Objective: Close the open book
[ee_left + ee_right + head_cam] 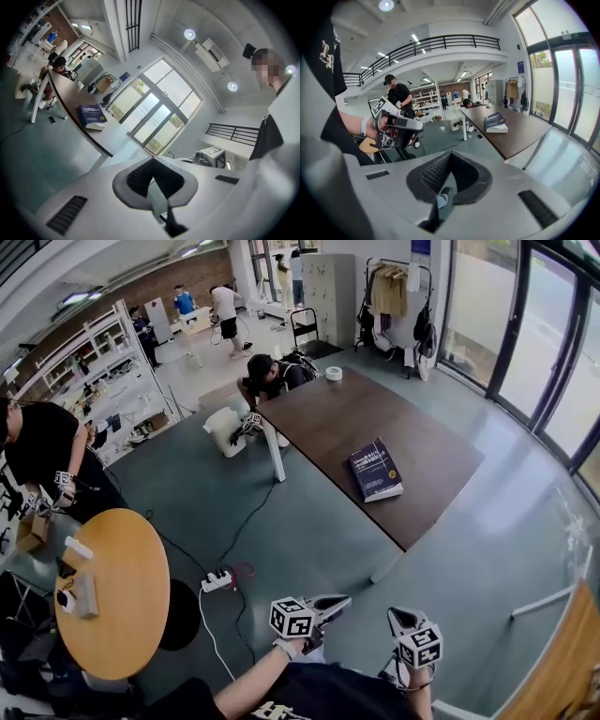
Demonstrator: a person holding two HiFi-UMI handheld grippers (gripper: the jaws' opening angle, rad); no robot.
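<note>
While the person stands on the grey floor well apart from the dark table [328,413], both tools are carried low and close to the torso, not presented to the work.

**Gripper state**
- Left gripper [342,599]: jaws pressed together, tips meeting, nothing between them. It points roughly level across the room.
- Right gripper [395,613]: jaws also together at the tips, with only floor and a shoe visible behind the narrow slot. It tilts downward.

**Reason for this posture (judgement)**
- Closed, empty jaws held near the body suit a carry position: there are no spread fingers to catch on furniture, and nothing needs to be held.
- Neither gripper is within reach of the table, so no contact step is in hand.

**Task item**
- The book [376,470] lies flat on the table, near the long edge that faces the person and toward that edge's right end.
- Its dark blue cover faces up, with pale lettering too small to read.
- A thick white page block shows along the side nearest the person, square under the cover.
- No pages are fanned or spread. Judged from this, the book is already closed and the task needs no further handling.

**Other items**
- A roll of tape [334,373] sits at the far end of the table, well apart from the book.
</note>
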